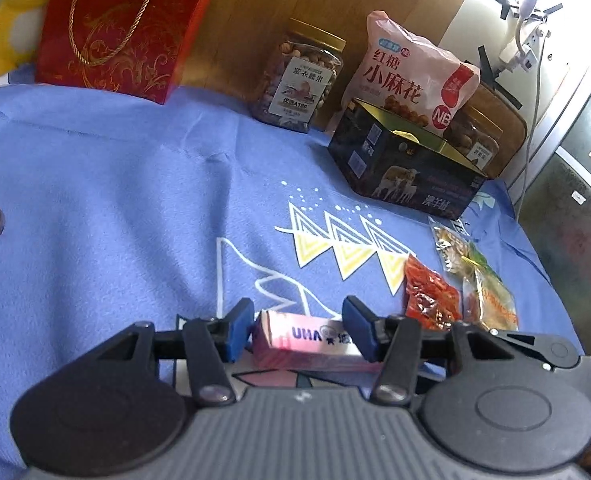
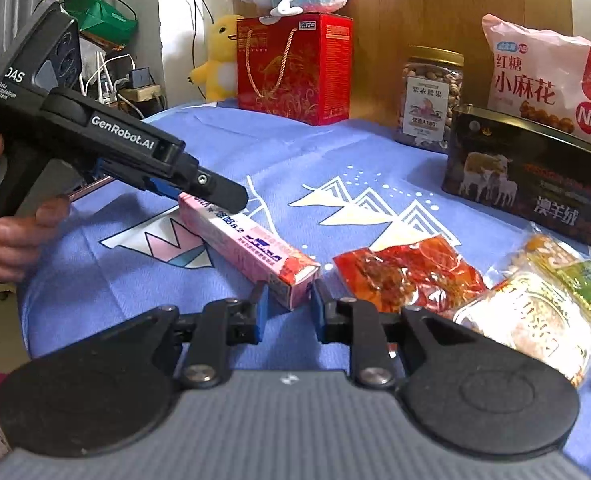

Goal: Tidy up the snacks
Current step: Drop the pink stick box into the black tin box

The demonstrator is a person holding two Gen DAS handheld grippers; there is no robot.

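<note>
The pink candy box (image 2: pixel 251 248) lies on the blue cloth (image 2: pixel 315 152) at the middle of the right wrist view, running from centre left down toward the lower middle of the frame. It looks like a light, stiff cardboard carton, long and narrow, with smooth printed faces that could slip; its thin walls would probably dent under a hard squeeze. The best hold seems to be across the narrow width, near an end or at mid-length.

The right gripper (image 2: pixel 289 308) is closed on the near end of the box, its blue pads pressed against the two long sides. The left gripper (image 1: pixel 297 326) stands about half open at the bottom centre of its own view; the far end of the box sits between its pads, and whether either pad touches cannot be told for sure, so it reads as not yet clamped.

To the lower right lie a red snack packet (image 2: pixel 407 276) and pale snack pouches (image 2: pixel 535 316), just beside the box's near end. A dark tin (image 2: pixel 527 184) sits at the right, well apart.
</note>
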